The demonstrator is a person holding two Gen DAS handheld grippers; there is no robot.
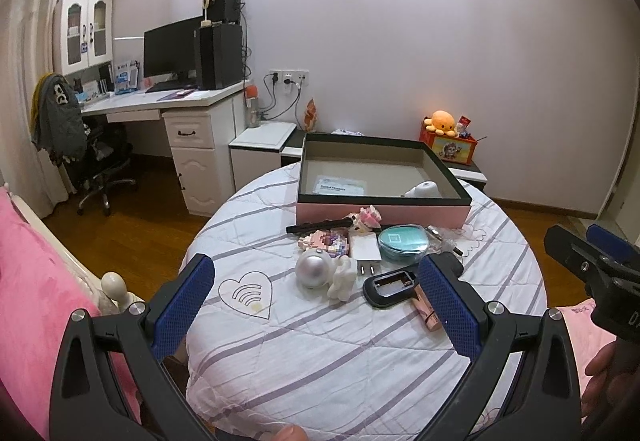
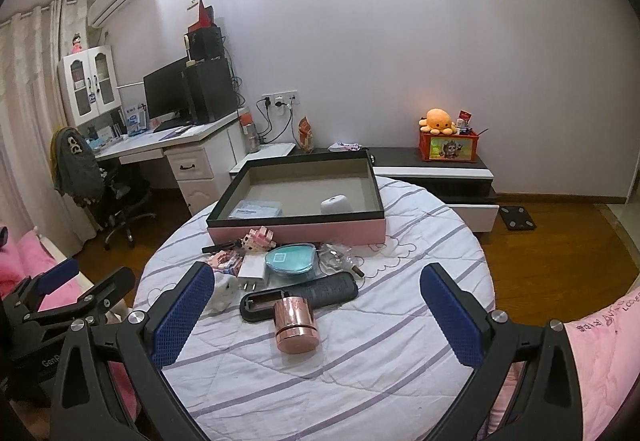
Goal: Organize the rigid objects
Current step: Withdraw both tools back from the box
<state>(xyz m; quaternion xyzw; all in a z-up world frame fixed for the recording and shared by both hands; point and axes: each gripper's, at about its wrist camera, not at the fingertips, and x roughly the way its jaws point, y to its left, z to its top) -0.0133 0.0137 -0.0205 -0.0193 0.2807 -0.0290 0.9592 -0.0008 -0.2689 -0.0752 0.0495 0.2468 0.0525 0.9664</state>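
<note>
A round quilt-covered table (image 1: 320, 341) carries a pink box (image 1: 380, 177) with a dark rim; a white object (image 1: 424, 189) and a leaflet (image 1: 342, 186) lie inside. In front sit a silver ball (image 1: 314, 268), white figure (image 1: 343, 278), white plug (image 1: 366, 249), teal case (image 1: 404, 243), black frame (image 1: 390, 283) and pixel-block toy (image 1: 322, 243). A copper canister (image 2: 295, 323) lies nearest in the right wrist view. My left gripper (image 1: 316, 305) is open, short of the pile. My right gripper (image 2: 316, 313) is open, with the canister between its fingers' lines but apart from them.
A dark textured pouch (image 2: 328, 291) and black pen (image 1: 318, 227) lie in the pile. Behind the table stand a low cabinet (image 2: 440, 165) with an orange plush box (image 2: 448, 145), and a white desk (image 1: 160, 105) with monitor and chair. Pink bedding (image 1: 36, 301) lies at left.
</note>
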